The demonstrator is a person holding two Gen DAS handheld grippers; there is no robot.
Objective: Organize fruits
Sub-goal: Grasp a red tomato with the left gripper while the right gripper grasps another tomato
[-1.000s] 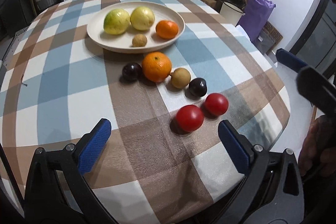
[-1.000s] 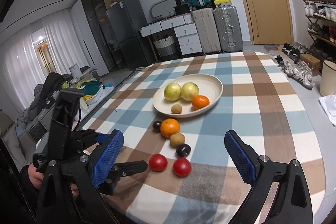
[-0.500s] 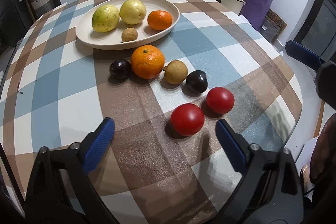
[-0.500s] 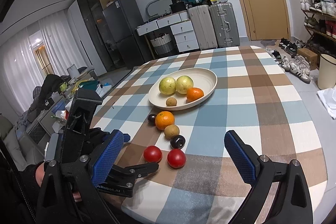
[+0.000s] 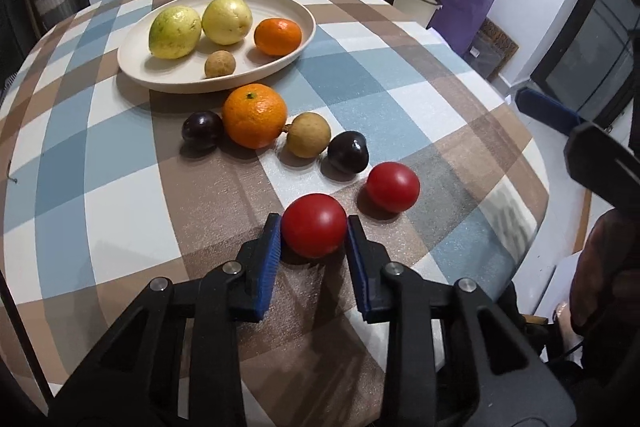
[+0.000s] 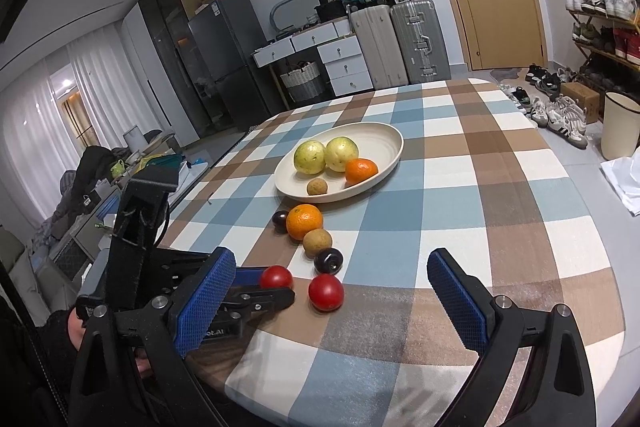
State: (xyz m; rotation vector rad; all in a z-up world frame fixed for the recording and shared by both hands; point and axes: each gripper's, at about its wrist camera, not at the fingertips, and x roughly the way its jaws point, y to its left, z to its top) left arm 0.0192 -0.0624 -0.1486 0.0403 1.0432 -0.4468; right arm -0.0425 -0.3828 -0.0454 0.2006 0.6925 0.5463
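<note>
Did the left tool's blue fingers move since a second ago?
Yes. The left tool was wide open before; now its blue fingers are closing in against the near red tomato, which sits on the checked tablecloth as before.

Red tomato (image 5: 314, 225) on checked cloth, second tomato (image 5: 393, 187) just beside
</note>
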